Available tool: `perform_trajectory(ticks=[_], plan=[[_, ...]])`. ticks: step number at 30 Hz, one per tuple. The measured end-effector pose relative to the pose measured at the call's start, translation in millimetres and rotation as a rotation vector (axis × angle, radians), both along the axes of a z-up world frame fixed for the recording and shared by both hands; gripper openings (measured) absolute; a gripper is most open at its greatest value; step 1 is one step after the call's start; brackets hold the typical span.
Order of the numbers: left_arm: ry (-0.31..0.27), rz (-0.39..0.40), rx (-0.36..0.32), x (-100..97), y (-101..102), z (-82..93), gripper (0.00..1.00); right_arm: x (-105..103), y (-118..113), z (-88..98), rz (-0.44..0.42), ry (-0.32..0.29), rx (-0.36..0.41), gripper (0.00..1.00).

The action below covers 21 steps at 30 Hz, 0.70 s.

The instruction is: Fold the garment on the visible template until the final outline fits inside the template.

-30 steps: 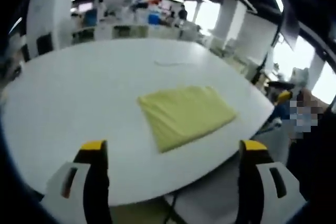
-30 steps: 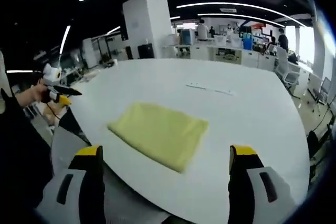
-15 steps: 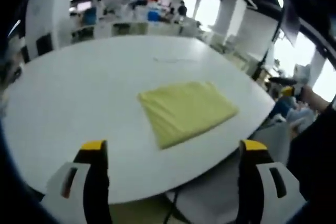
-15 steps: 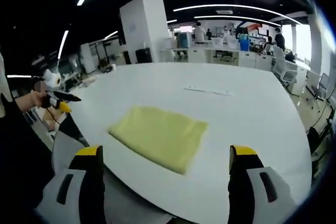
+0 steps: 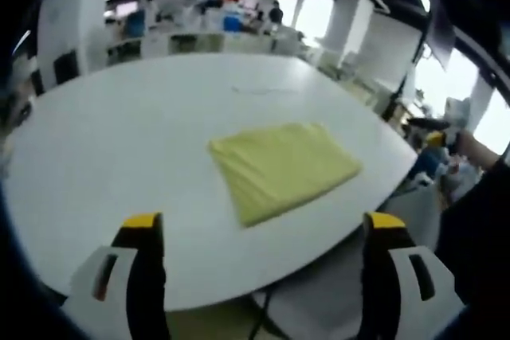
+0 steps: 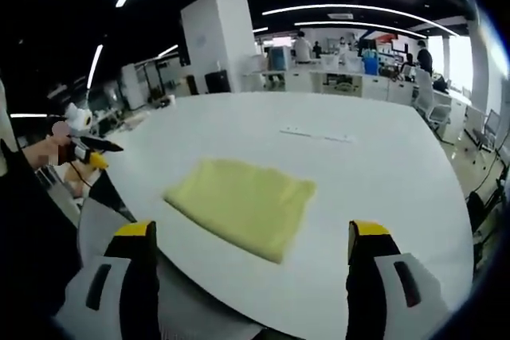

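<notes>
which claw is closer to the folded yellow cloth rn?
Roughly equal; cannot tell. Left claw and right claw both hang open off the table edge, short of the folded yellow cloth.

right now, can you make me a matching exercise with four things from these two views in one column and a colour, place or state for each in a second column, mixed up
Things:
1. garment
2. table
3. left gripper
4. right gripper

Descriptions:
A. white, round-edged, bears the cloth
B. open, held off the table edge; the other gripper shows far to its left
C. yellow, folded flat into a rough rectangle
D. open, held off the table edge; the other gripper shows far to its right

Pairs: 1-C, 2-A, 3-D, 4-B
</notes>
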State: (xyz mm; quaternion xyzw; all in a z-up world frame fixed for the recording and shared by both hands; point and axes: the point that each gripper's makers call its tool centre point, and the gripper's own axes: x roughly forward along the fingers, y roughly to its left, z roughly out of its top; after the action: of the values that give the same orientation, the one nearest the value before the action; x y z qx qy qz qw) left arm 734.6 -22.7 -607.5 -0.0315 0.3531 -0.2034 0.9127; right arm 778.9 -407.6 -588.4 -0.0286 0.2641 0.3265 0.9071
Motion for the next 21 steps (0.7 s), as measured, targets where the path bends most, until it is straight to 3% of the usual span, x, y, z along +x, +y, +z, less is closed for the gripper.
perform_trajectory(ticks=[21], plan=[[0.007, 0.001, 0.003, 3.5, 0.8, -3.0, 0.99, 3.1, 3.6, -7.6, 0.011, 0.02, 0.003, 0.99]])
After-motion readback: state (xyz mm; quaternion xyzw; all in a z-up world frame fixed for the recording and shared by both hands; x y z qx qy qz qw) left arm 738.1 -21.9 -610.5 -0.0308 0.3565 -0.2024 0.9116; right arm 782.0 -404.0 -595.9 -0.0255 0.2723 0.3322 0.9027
